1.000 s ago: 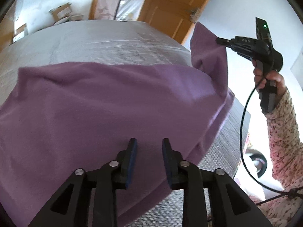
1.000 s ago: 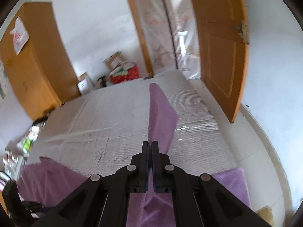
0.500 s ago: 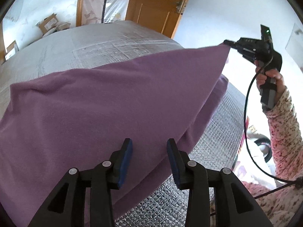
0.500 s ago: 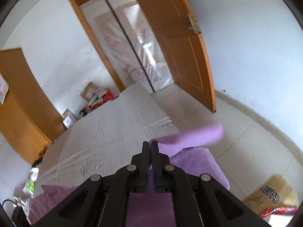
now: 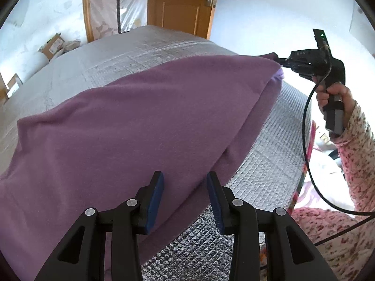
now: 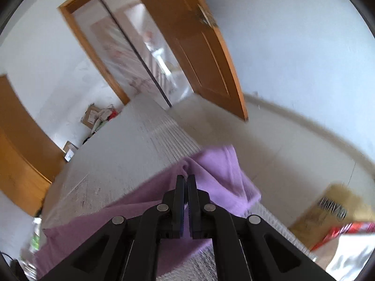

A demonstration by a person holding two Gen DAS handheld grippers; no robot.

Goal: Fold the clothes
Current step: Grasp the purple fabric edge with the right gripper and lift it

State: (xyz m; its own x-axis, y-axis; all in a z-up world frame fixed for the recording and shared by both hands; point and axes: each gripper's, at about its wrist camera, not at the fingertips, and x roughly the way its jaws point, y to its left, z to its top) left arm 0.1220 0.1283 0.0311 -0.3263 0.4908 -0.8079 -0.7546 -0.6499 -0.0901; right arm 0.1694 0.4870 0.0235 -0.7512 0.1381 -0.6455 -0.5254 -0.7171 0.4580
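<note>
A soft purple fleece garment lies spread over the near part of a silver quilted table cover, its near edge folded double and its far right corner lifted off the surface. That corner is pinched in the right gripper, whose jaws are closed on the cloth; from the right wrist view, which is blurred, a loose flap appears to hang over the table's right edge. A second ago the same corner stood upright, well above the cover; it now sits lower and is drawn out to the right, pulling the top layer taut. The left gripper hovers over the garment's near edge, its jaws having just been opening, with the cloth beneath them but nothing between the blue pads. The person's right hand, in a pink floral sleeve, holds its tool level at the right, pointing left towards the orange wooden door.
</note>
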